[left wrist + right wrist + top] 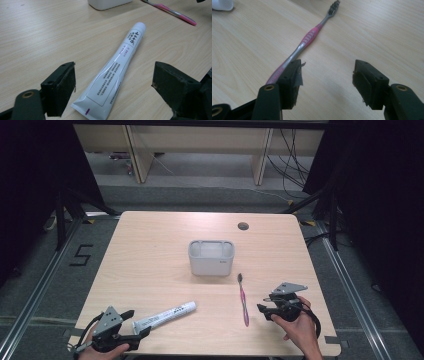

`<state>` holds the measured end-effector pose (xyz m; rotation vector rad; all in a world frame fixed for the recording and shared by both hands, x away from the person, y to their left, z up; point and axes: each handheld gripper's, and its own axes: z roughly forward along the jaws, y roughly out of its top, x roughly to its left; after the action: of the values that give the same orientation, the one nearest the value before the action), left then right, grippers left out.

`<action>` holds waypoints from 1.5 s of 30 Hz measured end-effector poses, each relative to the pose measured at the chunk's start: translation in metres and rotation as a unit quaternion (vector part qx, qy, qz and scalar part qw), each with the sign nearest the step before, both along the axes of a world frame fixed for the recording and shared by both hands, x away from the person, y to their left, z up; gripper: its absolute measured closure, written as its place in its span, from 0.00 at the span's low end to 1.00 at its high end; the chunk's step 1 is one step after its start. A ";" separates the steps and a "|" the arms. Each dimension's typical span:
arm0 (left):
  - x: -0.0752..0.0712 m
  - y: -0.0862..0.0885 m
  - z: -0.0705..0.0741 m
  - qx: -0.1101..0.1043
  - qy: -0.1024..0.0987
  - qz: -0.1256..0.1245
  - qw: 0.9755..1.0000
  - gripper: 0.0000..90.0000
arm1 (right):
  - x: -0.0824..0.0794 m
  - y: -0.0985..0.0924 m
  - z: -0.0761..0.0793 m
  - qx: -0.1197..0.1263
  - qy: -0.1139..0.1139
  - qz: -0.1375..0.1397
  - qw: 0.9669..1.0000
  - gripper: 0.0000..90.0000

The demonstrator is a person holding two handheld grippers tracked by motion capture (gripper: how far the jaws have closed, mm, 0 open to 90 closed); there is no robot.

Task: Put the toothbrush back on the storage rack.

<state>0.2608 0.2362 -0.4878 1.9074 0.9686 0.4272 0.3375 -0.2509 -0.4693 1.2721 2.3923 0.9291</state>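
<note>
Hovering left gripper [134,323] low over table [150,260], jaws spread wide, flat crimped end of toothpaste tube [117,67] lying between them, pads not touching it. My right gripper [325,80] also spread, nothing pinched; pink toothbrush [308,40] lies just past its left jaw. Grey bin [211,257] sits mid-table, well apart from both.

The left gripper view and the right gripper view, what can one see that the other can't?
The left gripper view alone has the white toothpaste tube, its flat end between that left gripper's open jaws. The right gripper view alone has the right gripper's own open jaws, the handle running behind one of them. Both show the pink toothbrush, the wooden table and a bit of the white container.
</note>
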 end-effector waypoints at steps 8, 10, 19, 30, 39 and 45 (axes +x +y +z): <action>-0.001 0.000 0.001 -0.003 0.001 0.004 1.000 0.20 | 0.015 0.015 0.006 -0.018 0.001 0.031 0.999 0.53; 0.000 -0.001 0.000 -0.004 0.000 0.002 1.000 0.20 | 0.019 0.021 0.007 -0.030 0.013 0.041 0.999 0.55; 0.000 0.000 0.000 -0.003 0.001 0.000 1.000 0.20 | 0.035 0.040 0.003 -0.041 0.019 0.061 0.997 0.60; -0.001 0.000 0.001 -0.006 0.003 0.003 1.000 0.20 | 0.052 0.062 -0.003 -0.075 0.071 0.047 0.994 0.63; 0.000 -0.001 0.001 -0.007 0.002 -0.001 1.000 0.20 | 0.062 0.066 -0.009 -0.082 0.085 0.054 0.991 0.66; 0.000 0.000 0.001 -0.006 0.003 0.001 1.000 0.20 | 0.068 0.067 -0.014 -0.088 0.102 0.057 0.989 0.69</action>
<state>0.2604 0.2357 -0.4866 1.8982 0.9755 0.4174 0.4056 -0.1836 -0.4831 1.2263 2.6611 0.6254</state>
